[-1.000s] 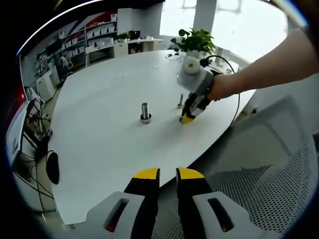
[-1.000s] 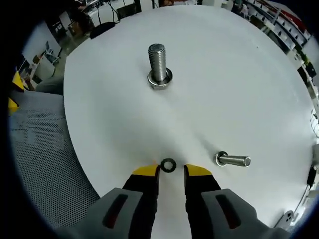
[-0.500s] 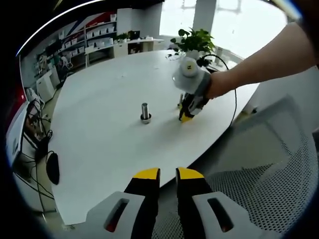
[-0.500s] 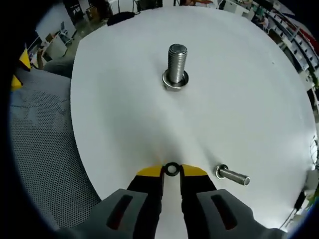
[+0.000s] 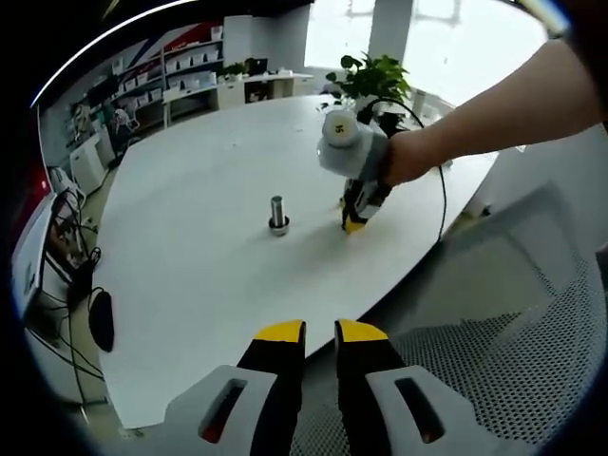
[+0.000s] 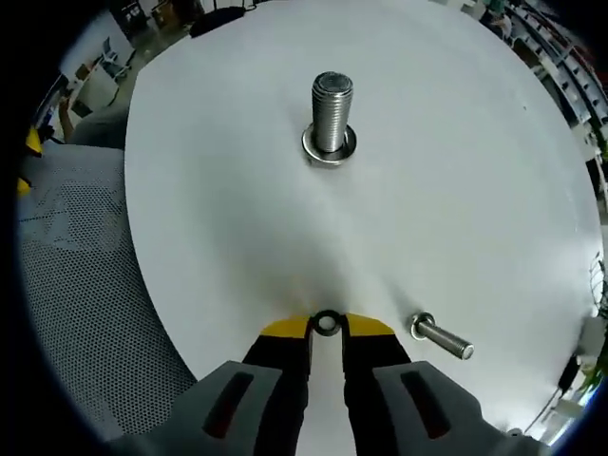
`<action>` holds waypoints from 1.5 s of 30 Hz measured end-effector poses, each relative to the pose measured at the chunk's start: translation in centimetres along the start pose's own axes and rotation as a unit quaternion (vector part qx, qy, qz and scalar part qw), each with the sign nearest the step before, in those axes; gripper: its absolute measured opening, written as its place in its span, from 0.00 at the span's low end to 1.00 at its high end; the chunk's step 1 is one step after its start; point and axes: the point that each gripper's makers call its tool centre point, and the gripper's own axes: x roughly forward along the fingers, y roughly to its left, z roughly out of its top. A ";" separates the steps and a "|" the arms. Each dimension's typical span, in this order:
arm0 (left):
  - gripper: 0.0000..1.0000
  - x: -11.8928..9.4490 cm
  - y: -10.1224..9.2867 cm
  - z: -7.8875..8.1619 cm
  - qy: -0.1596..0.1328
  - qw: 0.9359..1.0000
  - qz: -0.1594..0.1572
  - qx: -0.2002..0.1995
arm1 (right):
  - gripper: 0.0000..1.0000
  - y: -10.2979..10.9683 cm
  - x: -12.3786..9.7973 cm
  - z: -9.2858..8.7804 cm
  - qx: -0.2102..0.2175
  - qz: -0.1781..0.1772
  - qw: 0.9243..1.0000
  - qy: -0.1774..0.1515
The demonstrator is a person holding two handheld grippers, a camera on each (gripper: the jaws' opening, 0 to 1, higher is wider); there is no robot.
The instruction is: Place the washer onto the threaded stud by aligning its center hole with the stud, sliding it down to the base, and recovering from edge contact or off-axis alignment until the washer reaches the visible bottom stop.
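Note:
A small dark washer (image 6: 327,323) is pinched between the yellow tips of my right gripper (image 6: 327,329), low over the white round table (image 6: 475,190). Farther ahead the threaded stud (image 6: 331,106) stands upright on its wide base. In the left gripper view the stud (image 5: 276,213) stands mid-table, and the right gripper (image 5: 354,222), held by a hand, points down at the table just to its right. My left gripper (image 5: 320,332) hangs off the table's near edge, its jaws close together with nothing between them.
A loose bolt (image 6: 442,337) lies on its side right of the washer. A mesh chair (image 6: 76,285) stands by the table's edge, seen also as mesh seat (image 5: 494,380). A potted plant (image 5: 366,76) sits at the table's far side. A black object (image 5: 100,320) lies below left.
The right gripper's jaws closed on the washer, which had lain just ahead of them. The hand then shifted slightly toward the stud. The left gripper has stayed put.

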 end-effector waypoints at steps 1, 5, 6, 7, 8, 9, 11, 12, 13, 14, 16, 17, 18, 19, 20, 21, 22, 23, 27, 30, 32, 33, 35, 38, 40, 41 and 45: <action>0.10 0.0 0.0 0.0 0.000 1.000 0.000 0.000 | 0.13 0.0 0.0 0.0 0.004 0.000 1.000 -0.005; 0.10 0.0 0.1 0.0 -0.001 1.000 0.002 -0.001 | 0.13 0.0 0.1 0.0 0.009 -0.004 1.000 -0.014; 0.10 0.0 0.1 0.0 -0.001 1.000 0.002 -0.002 | 0.13 -0.1 0.1 0.1 0.010 -0.006 1.000 -0.018; 0.10 0.0 0.1 0.0 -0.001 1.000 0.003 -0.002 | 0.13 -0.1 0.1 0.0 0.010 -0.007 1.000 -0.020; 0.10 0.0 0.1 0.0 0.000 1.000 0.003 -0.002 | 0.13 -0.1 0.1 0.0 0.011 -0.007 1.000 -0.023; 0.10 0.0 0.1 0.0 0.000 1.000 0.003 -0.002 | 0.13 -0.2 0.1 0.0 0.013 -0.007 1.000 -0.026; 0.10 0.0 0.2 0.0 0.000 1.000 0.004 -0.003 | 0.13 -0.1 0.0 0.0 0.028 0.001 0.999 -0.033; 0.10 0.0 0.2 0.0 0.000 1.000 0.004 -0.003 | 0.13 -0.3 0.0 -0.1 0.037 0.004 0.999 -0.038; 0.10 0.0 0.2 0.0 0.000 1.000 0.004 -0.003 | 0.13 -0.3 0.0 -0.2 0.050 0.005 0.998 -0.042; 0.10 0.0 0.2 0.0 0.000 1.000 0.004 -0.003 | 0.13 -0.4 0.0 -0.3 0.067 0.007 0.997 -0.043; 0.10 0.0 0.2 -0.1 0.002 1.000 0.003 -0.002 | 0.13 -0.5 -0.2 -0.8 0.070 0.006 0.997 -0.037; 0.10 0.0 0.2 -0.1 0.003 1.000 0.003 -0.002 | 0.13 -0.7 -0.3 -1.0 0.068 0.003 0.997 -0.035; 0.10 0.0 0.1 -0.1 0.003 1.000 0.003 -0.002 | 0.13 -1.0 -0.5 -1.2 0.066 -0.001 0.997 -0.037; 0.10 0.0 0.1 -0.1 0.004 1.000 0.003 -0.002 | 0.13 -1.2 -0.7 -1.3 0.066 -0.003 0.997 -0.039; 0.10 0.0 0.1 -0.1 0.004 1.000 0.003 -0.002 | 0.13 -1.4 -1.0 -1.3 0.068 -0.005 0.997 -0.042; 0.10 0.0 0.1 -0.1 0.003 1.000 0.003 -0.002 | 0.13 -1.8 -1.5 -1.4 0.073 -0.009 0.996 -0.047; 0.10 -0.1 0.2 0.1 -0.004 1.000 0.005 -0.001 | 0.13 -2.2 -1.8 -1.5 0.076 -0.012 0.996 -0.050; 0.10 -0.2 0.3 0.4 -0.010 1.000 0.008 -0.001 | 0.13 -2.7 -2.1 -1.7 0.082 -0.014 0.995 -0.054; 0.10 0.0 0.2 0.1 -0.001 1.000 0.005 -0.001 | 0.13 -4.4 -3.0 -2.4 0.106 -0.024 0.992 -0.066; 0.10 0.0 0.2 0.0 0.001 1.000 0.005 -0.002 | 0.13 -5.6 -3.3 -3.0 0.129 -0.029 0.988 -0.076; 0.10 0.0 0.3 0.1 -0.001 1.000 0.006 -0.004 | 0.13 -6.2 -3.9 -3.0 0.133 -0.039 0.987 -0.085; 0.10 0.0 0.3 0.0 0.000 1.000 0.006 -0.004 | 0.13 -6.5 -4.2 -3.0 0.135 -0.042 0.986 -0.091; 0.10 0.0 0.2 -0.1 0.004 1.000 0.005 -0.002 | 0.13 -6.6 -4.6 -2.9 0.138 -0.042 0.985 -0.098; 0.10 0.0 0.2 -0.1 0.003 1.000 0.005 -0.004 | 0.13 -6.7 -5.0 -2.8 0.132 -0.045 0.985 -0.103; 0.10 0.0 0.2 -0.1 0.004 1.000 0.005 -0.003 | 0.13 -6.7 -5.3 -2.5 0.127 -0.046 0.985 -0.108; 0.10 0.0 0.2 -0.2 0.005 1.000 0.004 -0.003 | 0.13 -6.7 -5.6 -2.2 0.127 -0.047 0.984 -0.118; 0.10 0.0 0.2 -0.2 0.005 1.000 0.004 -0.003 | 0.13 -6.2 -6.3 -1.3 0.111 -0.048 0.983 -0.137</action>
